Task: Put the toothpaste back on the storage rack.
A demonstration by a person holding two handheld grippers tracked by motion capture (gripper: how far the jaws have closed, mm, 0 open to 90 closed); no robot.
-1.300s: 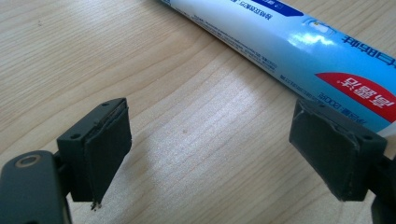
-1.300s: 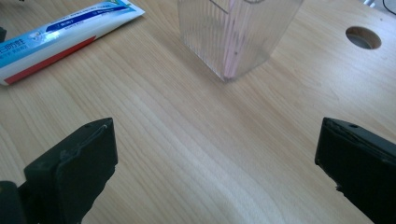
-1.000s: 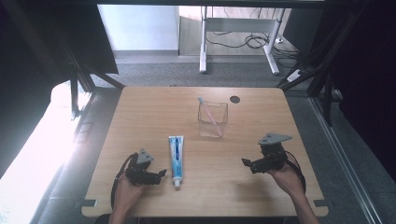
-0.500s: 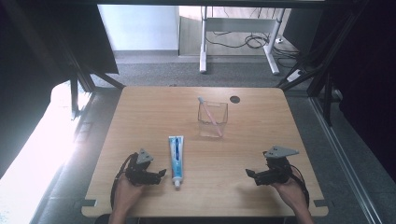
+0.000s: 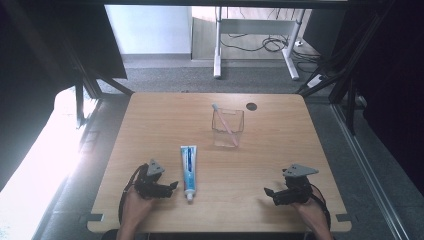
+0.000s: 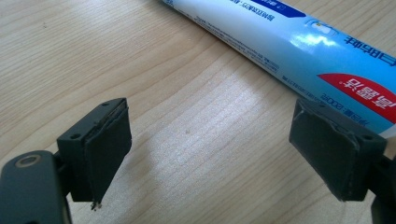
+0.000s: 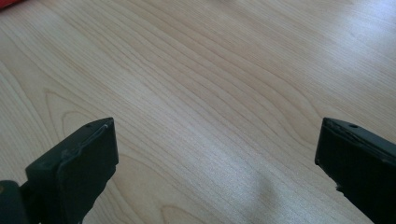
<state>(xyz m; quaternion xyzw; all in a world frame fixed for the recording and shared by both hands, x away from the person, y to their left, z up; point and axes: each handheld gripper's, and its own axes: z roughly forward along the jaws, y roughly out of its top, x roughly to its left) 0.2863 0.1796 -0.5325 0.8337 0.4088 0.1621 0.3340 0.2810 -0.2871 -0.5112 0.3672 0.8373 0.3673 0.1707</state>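
Note:
A blue-and-white toothpaste tube (image 5: 188, 171) lies flat on the wooden table (image 5: 150, 130), cap toward the near edge. My left gripper (image 5: 171, 187) rests on the table just left of the tube's cap end, open, nothing between its jaws. In the left gripper view the tube (image 6: 299, 46) runs past the right jaw, and my left gripper (image 6: 224, 158) stands over bare wood. My right gripper (image 5: 268, 194) sits open on the table at the near right, also seen over bare wood in its own view (image 7: 215, 163). A clear square cup (image 5: 228, 128) holds a pink toothbrush (image 5: 224, 123).
A dark round hole (image 5: 251, 106) marks the table's far side right of the cup. Beyond the far edge stand a white desk frame (image 5: 250, 40) and cables on the floor. Black frame struts flank the table on both sides.
My right gripper has moved down toward the near edge and settled on the table. The left gripper, tube and cup have stayed where they were.

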